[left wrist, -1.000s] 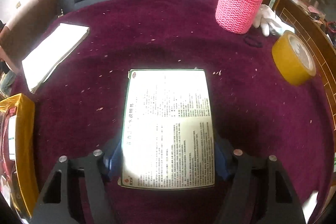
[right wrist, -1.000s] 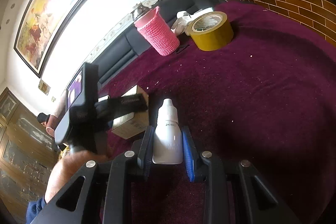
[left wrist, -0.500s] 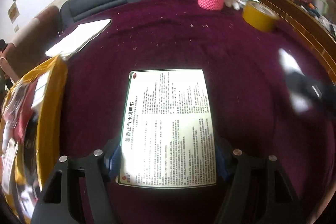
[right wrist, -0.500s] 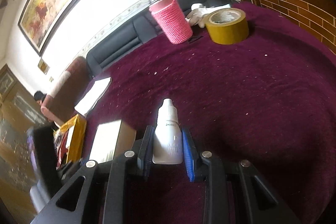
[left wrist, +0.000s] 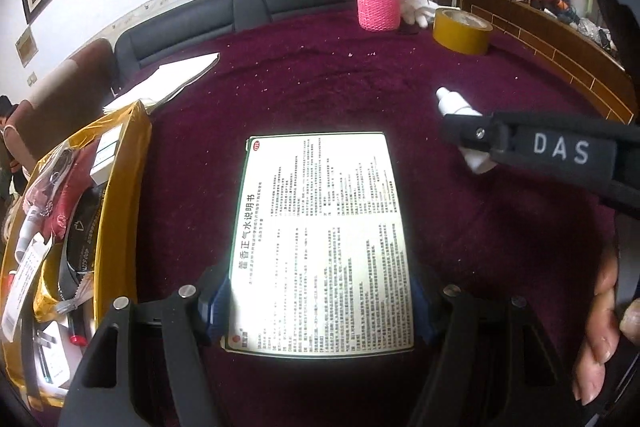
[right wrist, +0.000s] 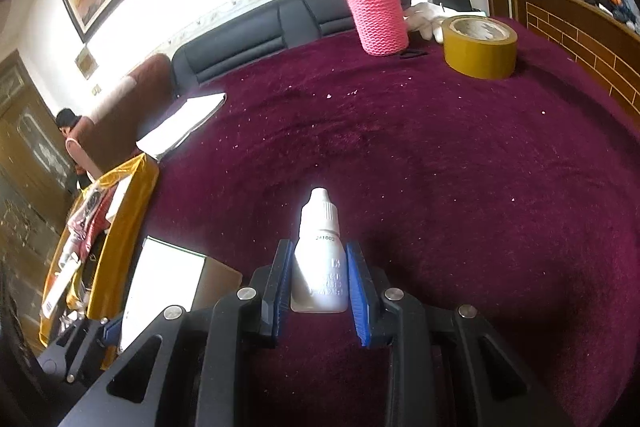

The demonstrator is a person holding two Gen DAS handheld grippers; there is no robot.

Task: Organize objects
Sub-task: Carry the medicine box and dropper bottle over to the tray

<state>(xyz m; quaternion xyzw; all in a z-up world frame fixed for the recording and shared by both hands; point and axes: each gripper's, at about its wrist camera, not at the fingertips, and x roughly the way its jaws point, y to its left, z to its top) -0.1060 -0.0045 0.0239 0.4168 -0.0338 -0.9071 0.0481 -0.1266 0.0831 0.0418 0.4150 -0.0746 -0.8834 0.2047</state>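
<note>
Over the maroon-covered bench, my left gripper has its jaws clamped on the sides of a medicine box, printed face up with dense Chinese text. My right gripper has its blue-padded jaws closed on a small white dropper bottle, cap pointing away from me.

The left wrist view shows the box face in full, plus the right gripper from the side: a black finger marked "DAS" crossing in from the right, the dropper bottle poking out past it, and the fingers of the hand at the near right. The right wrist view shows only a pale corner of the box at the near left, but it shows the bottle's label and ribbed cap clearly.

Both views show a yellow bag full of packets at the left, its mouth open. At the far side stand a flask in a pink knitted sleeve and a roll of yellow tape, well apart from both grippers. White papers lie at the far left.
</note>
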